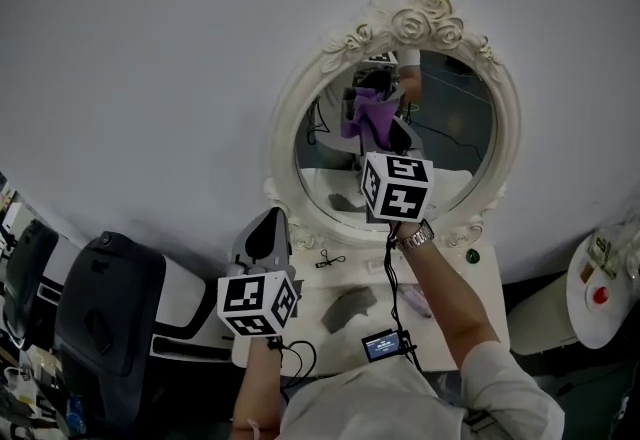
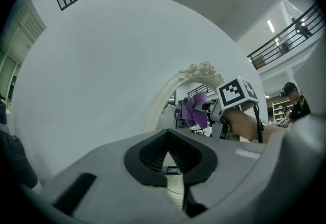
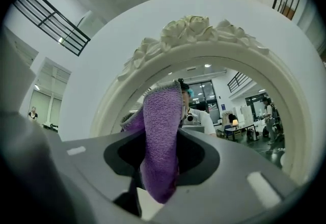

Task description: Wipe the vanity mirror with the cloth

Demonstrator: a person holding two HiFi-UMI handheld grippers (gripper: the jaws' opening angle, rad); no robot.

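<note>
The oval vanity mirror with an ornate white rose frame (image 1: 440, 13) stands on a white table against the wall. My right gripper (image 1: 380, 131) is raised in front of the glass, shut on a purple cloth (image 1: 366, 112) that hangs against the mirror's upper left area. In the right gripper view the cloth (image 3: 162, 131) sticks up from the gripper (image 3: 160, 156), with the frame (image 3: 193, 29) arching close above. My left gripper (image 1: 266, 228) is held low, left of the mirror, shut and holding nothing. From the left gripper view (image 2: 168, 162) I see the cloth (image 2: 193, 111) at the mirror (image 2: 201, 73).
On the white table (image 1: 475, 278) lie a grey folded piece (image 1: 347, 308), a small black tool (image 1: 330, 260), a pink item (image 1: 418, 303) and a small screen device (image 1: 386, 343). A black chair (image 1: 100, 318) stands at left, a white unit with a red button (image 1: 600, 293) at right.
</note>
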